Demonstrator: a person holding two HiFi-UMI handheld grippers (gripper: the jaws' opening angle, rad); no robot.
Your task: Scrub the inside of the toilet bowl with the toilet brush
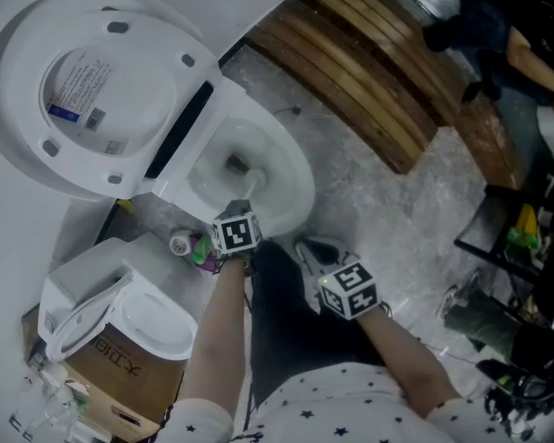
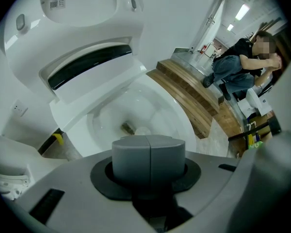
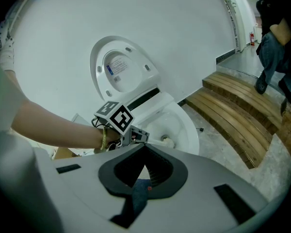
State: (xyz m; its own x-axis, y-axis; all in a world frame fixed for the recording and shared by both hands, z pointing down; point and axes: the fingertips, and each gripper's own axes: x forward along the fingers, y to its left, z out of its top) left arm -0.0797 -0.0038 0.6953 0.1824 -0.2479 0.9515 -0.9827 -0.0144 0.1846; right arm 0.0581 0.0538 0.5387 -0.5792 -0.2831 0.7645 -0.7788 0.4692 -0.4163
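The white toilet (image 1: 286, 169) stands with its lid and seat (image 1: 92, 90) raised, so the bowl (image 2: 160, 110) is open. My left gripper (image 2: 149, 147) is at the bowl's near rim, its grey jaws pressed together on the white handle (image 3: 153, 138) of the toilet brush. The brush head (image 3: 168, 141) is down in the bowl near the drain (image 2: 128, 127). In the head view the left gripper (image 1: 238, 215) is over the rim. My right gripper (image 3: 146, 166) hangs back over my lap, apart from the toilet, with nothing between its ribbed pads; its marker cube (image 1: 351, 289) shows.
Wooden steps (image 1: 369, 72) run to the right of the toilet. A white container (image 1: 120, 312) on a cardboard box (image 1: 120, 372) and small bottles (image 1: 189, 245) sit at its left. A rack of items (image 1: 526, 247) stands at far right. A seated person (image 2: 233, 67) is beyond the steps.
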